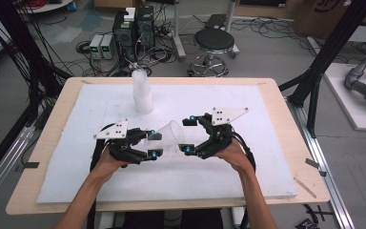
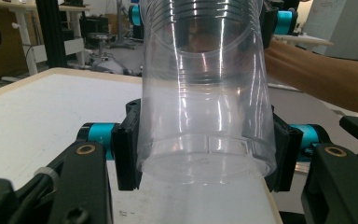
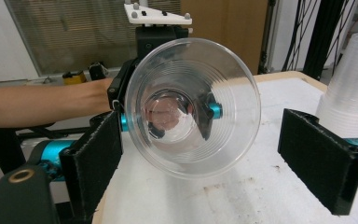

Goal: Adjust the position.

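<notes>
The left tongs (image 1: 151, 142) are clamped on the base end of a clear plastic cup (image 1: 170, 135), their pads pressing its narrow bottom from both sides, as the left gripper view shows with the cup (image 2: 205, 88) rising straight out between the black jaws. The right tongs (image 1: 188, 135) stand spread wide, one jaw at each side of the cup's rim and neither touching it; in the right gripper view the cup's open mouth (image 3: 192, 107) faces straight into the camera, between the two pads and a little toward 11 o'clock of the midpoint.

The cup lies nearly level above the table (image 1: 267, 102), its long axis running from the left tongs at 9 o'clock toward the right tongs at 3 o'clock, wide mouth toward the right hand. So the right tongs are the free ones, and the rim is just in front of them; a closing move would likely have to meet the rim squarely, since thin plastic may buckle.

At 12 o'clock from the hands, well apart, a stack of clear cups (image 1: 142, 91) stands upright on the white sheet.

No brand, label or readable writing appears on the cup or the tongs.
</notes>
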